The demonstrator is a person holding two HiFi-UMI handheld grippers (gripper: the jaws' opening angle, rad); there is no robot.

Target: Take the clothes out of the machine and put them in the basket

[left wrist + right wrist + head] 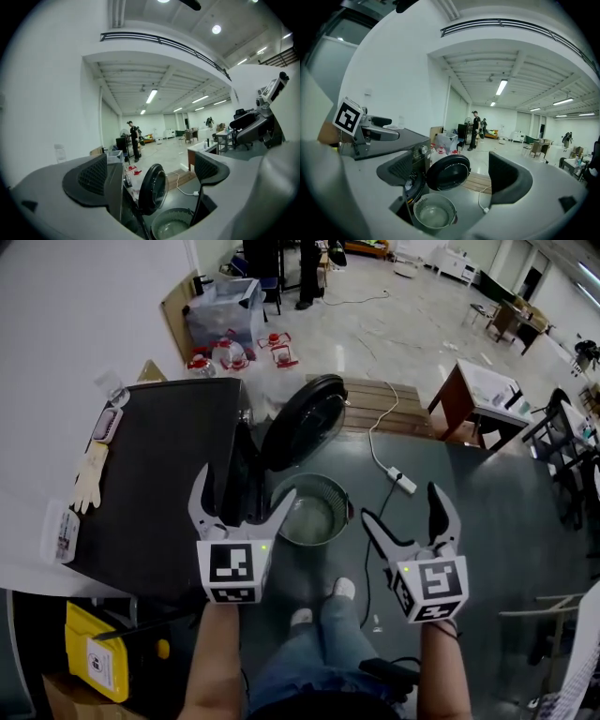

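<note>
The machine (159, 474) is a dark front-loader at my left, its round door (302, 421) swung wide open toward the wooden pallet (380, 404) behind it. The drum mouth is in shadow, and I cannot make out from here what lies inside. The basket (314, 477) is a round grey one with perforated walls, standing on the floor just in front of the open door and right by my feet; its pale bottom shows. I hold my left gripper (246, 482) above the front edge of the machine, close to the door opening, with its fingers (93, 180) spread wide and only air between them. They touch nothing. My right gripper (400, 502) hangs over the bare floor to the right of the basket, well apart from it, near the white power strip (401, 480) and its cable. Its fingers (508, 178) are spread wide too, gripping nothing, and through that gap I see the door and the basket beyond. A pale glove (89, 476) lies on the machine's top, at its far left edge.
</note>
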